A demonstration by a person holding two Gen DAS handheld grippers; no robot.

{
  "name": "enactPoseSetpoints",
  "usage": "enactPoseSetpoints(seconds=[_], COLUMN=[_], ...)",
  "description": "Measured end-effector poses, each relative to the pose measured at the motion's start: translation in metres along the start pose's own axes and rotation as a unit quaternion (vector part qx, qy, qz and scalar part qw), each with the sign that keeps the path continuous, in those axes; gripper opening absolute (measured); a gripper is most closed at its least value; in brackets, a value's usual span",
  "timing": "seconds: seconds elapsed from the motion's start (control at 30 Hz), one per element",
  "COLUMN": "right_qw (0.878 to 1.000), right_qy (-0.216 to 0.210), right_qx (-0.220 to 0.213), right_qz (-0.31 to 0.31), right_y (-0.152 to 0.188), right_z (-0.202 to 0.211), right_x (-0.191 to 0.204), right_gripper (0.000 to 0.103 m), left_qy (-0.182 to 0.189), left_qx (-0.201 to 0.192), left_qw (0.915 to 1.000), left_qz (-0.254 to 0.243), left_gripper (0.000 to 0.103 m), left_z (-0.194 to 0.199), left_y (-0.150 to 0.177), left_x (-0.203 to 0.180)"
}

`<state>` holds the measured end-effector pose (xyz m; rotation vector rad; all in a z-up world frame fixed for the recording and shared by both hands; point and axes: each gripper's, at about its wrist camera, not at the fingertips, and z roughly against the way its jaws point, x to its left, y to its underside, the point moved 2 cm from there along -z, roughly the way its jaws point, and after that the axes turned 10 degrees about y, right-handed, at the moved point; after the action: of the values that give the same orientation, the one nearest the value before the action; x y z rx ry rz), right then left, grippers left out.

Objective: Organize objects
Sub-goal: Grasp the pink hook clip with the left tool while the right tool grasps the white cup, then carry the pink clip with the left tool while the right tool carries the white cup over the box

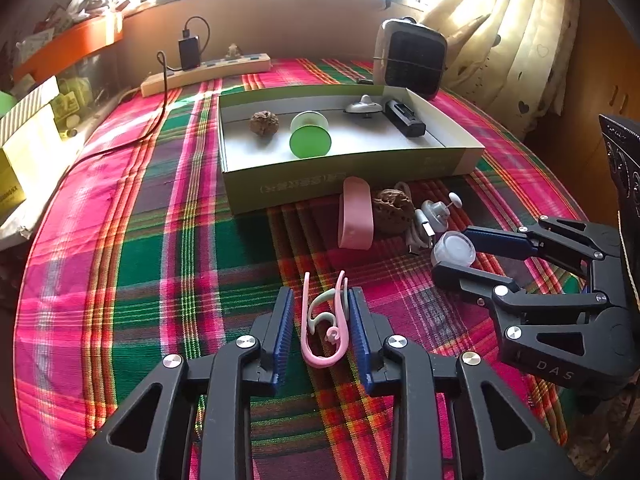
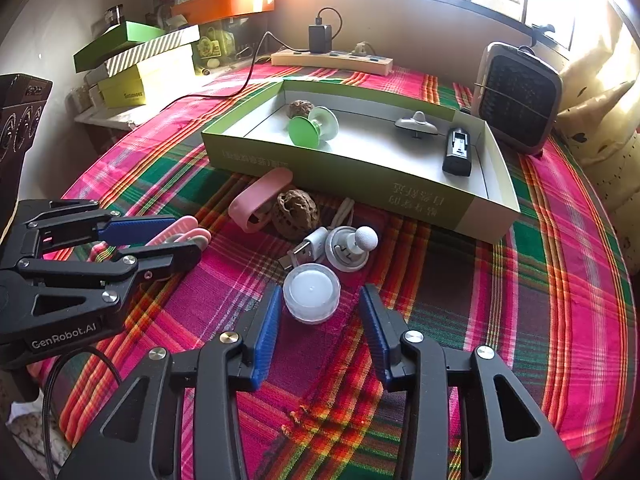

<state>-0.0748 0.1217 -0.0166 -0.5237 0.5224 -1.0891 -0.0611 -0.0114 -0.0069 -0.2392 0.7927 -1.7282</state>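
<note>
A green shallow box (image 1: pixel 280 184) (image 2: pixel 360 172) on the plaid cloth holds a walnut (image 1: pixel 264 122), a green spool (image 1: pixel 309 136), a grey spinning top (image 1: pixel 363 106) and a black device (image 1: pixel 404 118). My left gripper (image 1: pixel 320 312) is open around a pink clip (image 1: pixel 324 328), which lies on the cloth between its blue pads. My right gripper (image 2: pixel 318 312) is open around a small white jar (image 2: pixel 312 292); it also shows in the left wrist view (image 1: pixel 454 248). In front of the box lie a pink band (image 2: pixel 260 198), a walnut (image 2: pixel 296 212), a USB plug (image 2: pixel 308 248) and a white knob (image 2: pixel 352 246).
A power strip (image 2: pixel 332 58) with a black charger and cable lies at the back. A fan heater (image 2: pixel 518 96) stands at the back right. Stacked boxes (image 2: pixel 140 68) sit on the left ledge. A curtain (image 1: pixel 500 40) hangs on the right.
</note>
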Motion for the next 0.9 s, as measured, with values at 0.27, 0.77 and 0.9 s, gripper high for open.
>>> enactPoseSetpoints(seconds=[0.27,0.77,0.9], right_qw=[1.0,1.0,1.0], right_qy=[-0.001,-0.001,0.0], right_qx=[-0.003,-0.003,-0.003], right_qz=[0.003,0.004,0.005], right_y=[-0.0003,0.0002,0.0002], right_z=[0.0008,0.0014,0.0015], right_x=[0.0014,0.0017,0.0017], right_gripper=[0.029,0.029,0.029], left_qy=[-0.003,-0.005,-0.005], left_qx=[-0.001,-0.001,-0.001], left_qw=[1.0,1.0,1.0], left_qz=[-0.001,-0.002,-0.002], left_gripper=[0.022,0.022,0.022], left_z=[-0.0004,-0.0015,-0.0001], left_y=[0.0008,-0.0004,0.001], left_x=[-0.0001,0.0012,-0.0013])
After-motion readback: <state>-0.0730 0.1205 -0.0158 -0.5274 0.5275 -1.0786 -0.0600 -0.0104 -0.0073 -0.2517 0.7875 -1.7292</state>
